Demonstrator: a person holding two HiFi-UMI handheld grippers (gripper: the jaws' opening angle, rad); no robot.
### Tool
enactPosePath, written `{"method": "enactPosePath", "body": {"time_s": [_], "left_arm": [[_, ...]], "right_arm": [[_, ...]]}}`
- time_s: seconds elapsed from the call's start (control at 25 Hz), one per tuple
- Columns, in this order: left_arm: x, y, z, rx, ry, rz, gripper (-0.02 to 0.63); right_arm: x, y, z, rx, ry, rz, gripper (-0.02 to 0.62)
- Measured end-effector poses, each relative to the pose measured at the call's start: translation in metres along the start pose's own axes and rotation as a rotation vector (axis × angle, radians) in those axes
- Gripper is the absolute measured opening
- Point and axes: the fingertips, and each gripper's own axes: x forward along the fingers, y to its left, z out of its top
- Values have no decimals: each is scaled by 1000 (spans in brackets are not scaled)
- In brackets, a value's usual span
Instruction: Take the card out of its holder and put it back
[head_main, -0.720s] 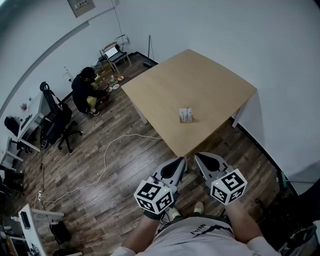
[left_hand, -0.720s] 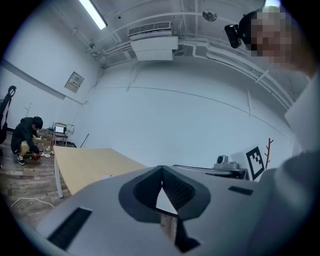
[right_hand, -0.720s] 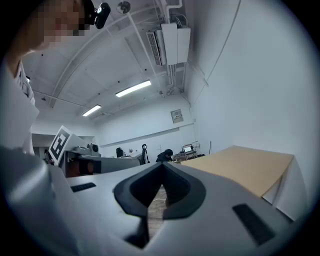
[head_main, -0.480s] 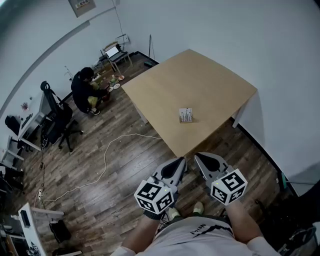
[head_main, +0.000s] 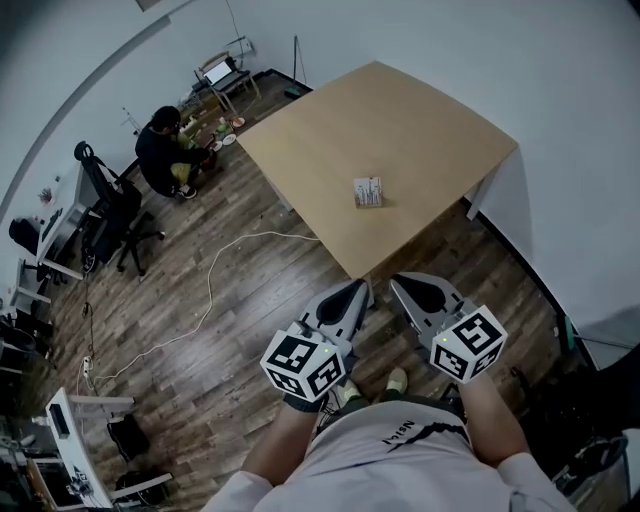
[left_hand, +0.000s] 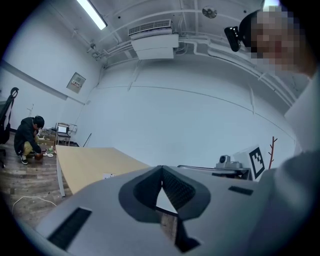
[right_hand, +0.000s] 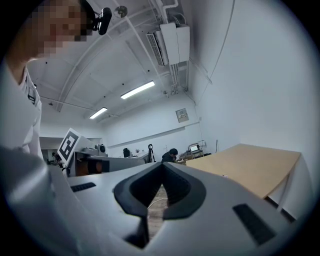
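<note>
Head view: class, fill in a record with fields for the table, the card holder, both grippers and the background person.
table: light wood, square
card holder: on the table, near its front corner, untouched
left gripper: jaws together, empty, over the floor
right gripper: jaws together, empty, over the floor
person: crouched on the floor, far left

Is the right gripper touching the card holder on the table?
Apart. Head view shows the right gripper over the floor, short of the table where the card holder lies.
</note>
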Motion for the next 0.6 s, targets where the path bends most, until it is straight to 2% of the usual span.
{"method": "enactPosePath", "body": {"time_s": [0.36, 0.6], "left_arm": [[24, -8, -17, 7, 25, 16, 14], [41, -16, -24, 13, 50, 10, 14]], "right_arm": [[-17, -36, -10, 18, 2, -46, 12], [-22, -47, -14, 43, -14, -27, 14]]}}
